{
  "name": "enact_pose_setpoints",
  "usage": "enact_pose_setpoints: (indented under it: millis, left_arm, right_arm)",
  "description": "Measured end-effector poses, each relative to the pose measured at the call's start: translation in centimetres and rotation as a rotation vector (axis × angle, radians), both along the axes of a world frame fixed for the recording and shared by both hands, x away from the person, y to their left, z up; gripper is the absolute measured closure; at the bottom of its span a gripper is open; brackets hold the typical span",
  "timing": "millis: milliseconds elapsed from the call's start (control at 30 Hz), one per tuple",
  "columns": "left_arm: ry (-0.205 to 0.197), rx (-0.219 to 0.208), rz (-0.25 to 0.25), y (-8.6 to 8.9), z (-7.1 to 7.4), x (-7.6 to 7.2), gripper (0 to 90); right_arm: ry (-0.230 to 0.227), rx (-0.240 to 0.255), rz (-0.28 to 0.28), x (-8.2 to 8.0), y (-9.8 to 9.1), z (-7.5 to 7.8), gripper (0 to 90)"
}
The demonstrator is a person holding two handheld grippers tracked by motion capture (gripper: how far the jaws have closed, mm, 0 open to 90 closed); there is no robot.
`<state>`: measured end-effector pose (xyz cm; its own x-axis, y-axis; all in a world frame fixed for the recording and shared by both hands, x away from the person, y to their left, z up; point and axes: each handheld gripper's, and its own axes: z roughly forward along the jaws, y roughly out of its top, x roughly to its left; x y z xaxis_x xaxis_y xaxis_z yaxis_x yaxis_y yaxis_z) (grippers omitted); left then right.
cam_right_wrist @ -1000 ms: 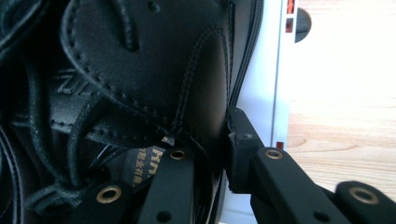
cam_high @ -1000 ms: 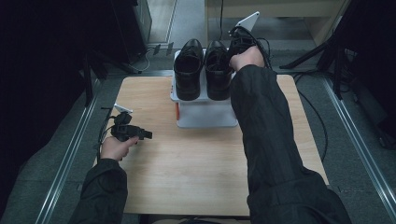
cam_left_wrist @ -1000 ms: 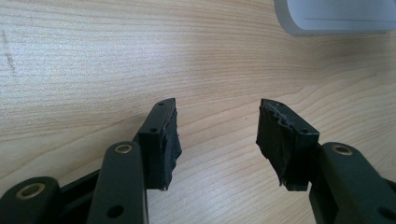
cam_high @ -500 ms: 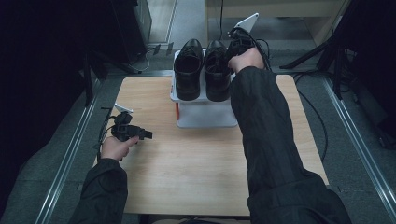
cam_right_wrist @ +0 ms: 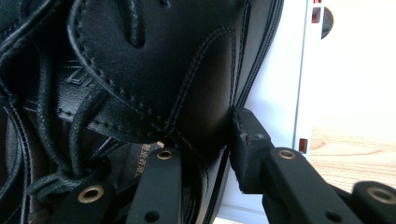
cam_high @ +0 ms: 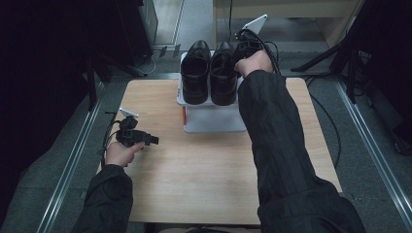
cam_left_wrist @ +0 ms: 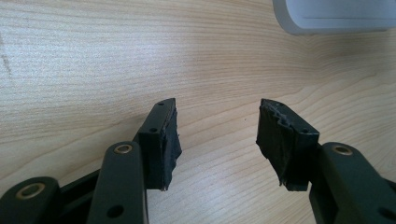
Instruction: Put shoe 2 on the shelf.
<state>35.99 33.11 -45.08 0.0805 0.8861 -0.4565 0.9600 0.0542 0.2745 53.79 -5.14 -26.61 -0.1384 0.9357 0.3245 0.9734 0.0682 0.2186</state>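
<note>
Grasp step in hand: right gripper (cam_right_wrist: 201, 154) jaws pinching side wall of right-hand black leather lace-up shoe (cam_high: 223, 73) on white plastic rack (cam_high: 214, 121) at surface's far edge. Left gripper (cam_left_wrist: 215, 140) idle (jaws spread) near left edge. Next: lift clear, judged.

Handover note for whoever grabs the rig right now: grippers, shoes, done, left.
Right gripper: at the right black shoe, one jaw inside the shoe, the other outside against its side wall; clamped on that wall as far as the right gripper view shows.
Left gripper: open, empty, low over the wooden table, apart from the white stand.
Shoes: the left black shoe and the right one sit side by side on top of the stand.
Done: right shoe gripped.
Left: probably lift it off and set it down; the other shoe is untouched.
</note>
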Motion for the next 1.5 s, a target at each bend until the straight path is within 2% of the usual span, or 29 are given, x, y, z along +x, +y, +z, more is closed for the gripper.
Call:
enact_pose_setpoints:
  millis: [233, 333, 367, 567, 600, 733, 800, 833, 933, 1000, 1133, 1400, 1500]
  left_arm:
    - [0.003, -0.003, 0.007, 0.1, 0.0, -0.1, 47.6]
    - [0.006, -0.003, 0.007, 0.1, 0.0, -0.1, 47.6]
    - [0.006, -0.003, 0.008, 0.1, 0.0, -0.1, 47.6]
    - [0.003, 0.003, 0.014, 0.3, 0.0, -0.1, 47.5]
    - [0.005, 0.001, 0.015, 0.3, 0.0, -0.1, 47.6]
    - [0.004, 0.002, 0.017, 0.4, 0.0, -0.2, 47.6]
    - [0.008, 0.005, 0.022, 0.4, -0.1, -0.2, 47.6]
    - [0.008, 0.005, 0.022, 0.4, -0.1, -0.2, 47.5]
    - [0.007, 0.008, 0.022, 0.4, 0.0, -0.2, 47.6]
    - [0.011, 0.01, 0.018, 0.4, 0.0, -0.2, 47.5]
    - [0.01, 0.018, 0.01, 0.4, -0.1, -0.2, 47.5]
    - [0.008, 0.02, 0.017, 0.3, 0.0, -0.3, 47.2]
    - [0.008, 0.031, 0.005, 0.2, -0.1, -0.2, 47.2]
  right_arm:
    - [-0.01, 0.001, 0.025, 0.0, -0.1, 0.1, 68.1]
    - [-0.033, -0.005, 0.037, -0.1, -0.1, 0.2, 65.0]
    - [-0.036, 0.009, 0.046, -0.1, -0.2, 0.5, 62.3]
    - [-0.043, 0.02, 0.071, -0.3, -0.6, 1.9, 61.4]
    - [-0.052, 0.034, 0.083, -0.4, -0.9, 2.5, 61.4]
    - [-0.046, 0.052, 0.093, -0.5, -1.6, 3.2, 61.1]
    - [-0.066, 0.075, 0.099, -0.8, -2.9, 4.0, 61.3]
    - [-0.066, 0.075, 0.099, -0.8, -2.9, 4.0, 61.3]
    - [-0.079, 0.12, 0.132, -1.0, -4.2, 4.5, 60.8]
    - [-0.094, 0.117, 0.149, -1.2, -5.2, 4.7, 61.0]
    - [-0.116, 0.12, 0.155, -1.6, -7.1, 4.3, 60.9]
    - [-0.13, 0.137, 0.161, -2.5, -10.1, 2.5, 60.3]
    - [-0.135, 0.142, 0.179, -3.1, -11.2, 1.2, 59.8]
